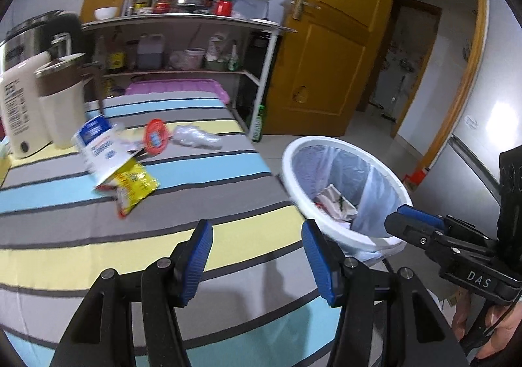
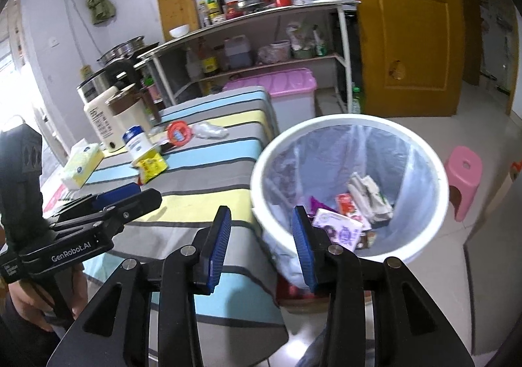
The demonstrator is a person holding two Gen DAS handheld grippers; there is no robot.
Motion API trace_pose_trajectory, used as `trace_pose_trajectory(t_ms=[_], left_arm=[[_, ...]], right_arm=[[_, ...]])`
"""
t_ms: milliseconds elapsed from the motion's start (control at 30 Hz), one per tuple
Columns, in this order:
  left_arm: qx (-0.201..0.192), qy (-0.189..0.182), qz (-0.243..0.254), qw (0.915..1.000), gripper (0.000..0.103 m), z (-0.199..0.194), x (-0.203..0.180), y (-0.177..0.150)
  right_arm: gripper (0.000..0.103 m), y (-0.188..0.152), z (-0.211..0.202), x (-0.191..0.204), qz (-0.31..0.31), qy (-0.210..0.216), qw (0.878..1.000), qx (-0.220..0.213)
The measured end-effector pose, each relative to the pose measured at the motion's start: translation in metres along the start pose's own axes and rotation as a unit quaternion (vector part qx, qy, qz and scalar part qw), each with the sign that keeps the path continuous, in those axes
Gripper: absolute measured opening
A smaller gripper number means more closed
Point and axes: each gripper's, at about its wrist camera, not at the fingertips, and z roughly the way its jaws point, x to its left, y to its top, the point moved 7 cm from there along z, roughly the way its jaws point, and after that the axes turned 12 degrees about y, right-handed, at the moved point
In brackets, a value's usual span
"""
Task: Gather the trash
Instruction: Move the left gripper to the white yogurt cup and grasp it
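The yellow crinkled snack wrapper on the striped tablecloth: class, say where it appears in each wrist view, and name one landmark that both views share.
Left wrist view: the yellow crinkled snack wrapper lies left of centre, under the blue-and-white carton.
Right wrist view: it sits at middle left, right of the tissue box.
Shared landmark: the white plastic-lined trash bin beside the table.

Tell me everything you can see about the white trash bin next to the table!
The white trash bin is round, looks like plastic, and stands upright on the tiled floor right beside the striped table. A thin see-through bag lines it and folds over the rim, hanging down outside. It is open, with no lid visible. At the bottom lie crumpled wrappers and a small purple-and-white carton. Neither gripper touches it.
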Motion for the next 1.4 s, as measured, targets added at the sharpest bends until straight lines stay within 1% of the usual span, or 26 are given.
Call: trace_pose_trajectory(t_ms=[467,700,833,867,900,933,1033,1167,1400], left_arm=[[-0.005,0.047,-0.034,0.9983,0.056,-0.013,0.053,-0.003],[-0.007,0.074,-0.053,0.9958,0.057,-0.011,0.084,0.009],[-0.009,0.080,-0.065,0.9946,0.062,-0.008,0.101,0.020],[-0.009,0.081,-0.068,0.9943,0.063,-0.007,0.105,0.023],[-0.009,0.082,-0.072,0.9940,0.063,-0.005,0.111,0.027],[-0.009,0.083,-0.075,0.9937,0.063,-0.004,0.114,0.030],[-0.007,0.085,-0.084,0.9929,0.068,0.004,0.125,0.041],[0.004,0.088,-0.102,0.9909,0.070,0.024,0.138,0.054],[0.024,0.084,-0.143,0.9859,0.074,0.055,0.147,0.062]], right_arm=[[0.040,0.000,0.031,0.039,-0.039,0.035,0.998,0.026],[0.040,0.010,0.049,0.051,-0.064,0.038,0.997,0.037],[0.041,0.020,0.061,0.057,-0.076,0.045,0.995,0.041],[0.044,0.022,0.063,0.058,-0.079,0.045,0.995,0.041],[0.048,0.024,0.066,0.059,-0.083,0.046,0.995,0.042],[0.049,0.027,0.070,0.061,-0.086,0.048,0.994,0.043],[0.049,0.034,0.077,0.064,-0.092,0.048,0.994,0.044],[0.049,0.041,0.084,0.066,-0.094,0.050,0.993,0.042],[0.049,0.049,0.097,0.063,-0.093,0.047,0.994,0.046]])
